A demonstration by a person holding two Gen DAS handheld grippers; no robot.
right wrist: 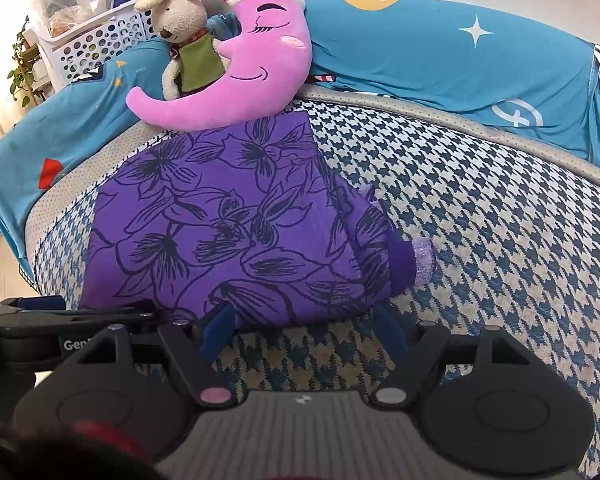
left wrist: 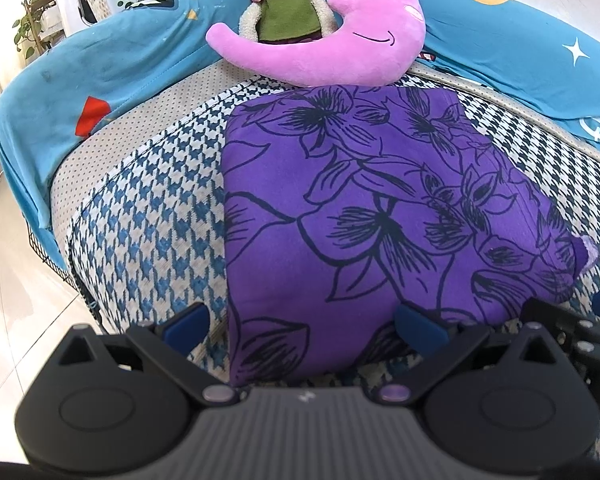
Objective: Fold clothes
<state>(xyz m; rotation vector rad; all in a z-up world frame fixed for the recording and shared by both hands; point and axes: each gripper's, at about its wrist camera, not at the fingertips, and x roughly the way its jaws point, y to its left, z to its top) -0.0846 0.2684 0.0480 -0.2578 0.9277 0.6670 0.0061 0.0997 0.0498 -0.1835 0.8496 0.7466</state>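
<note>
A purple garment with a black flower print (left wrist: 364, 220) (right wrist: 228, 224) lies folded into a rough rectangle on the houndstooth seat cover (left wrist: 156, 240) (right wrist: 500, 216). A lilac cuff (right wrist: 422, 260) sticks out at its right edge. My left gripper (left wrist: 304, 320) stands open at the garment's near left corner, one blue pad on the cover, the other over the cloth. My right gripper (right wrist: 304, 328) is open too, its jaws straddling the near right edge of the garment; nothing is pinched. Each gripper's black body shows at the edge of the other's view.
A pink moon plush (left wrist: 320, 40) (right wrist: 228, 76) and a small bear in a green vest (left wrist: 284, 4) (right wrist: 184, 40) lean at the back, touching the garment's far edge. Blue cushions (left wrist: 100, 64) (right wrist: 440, 60) ring the seat. A white perforated basket (right wrist: 96, 40) and tiled floor (left wrist: 16, 292) lie left.
</note>
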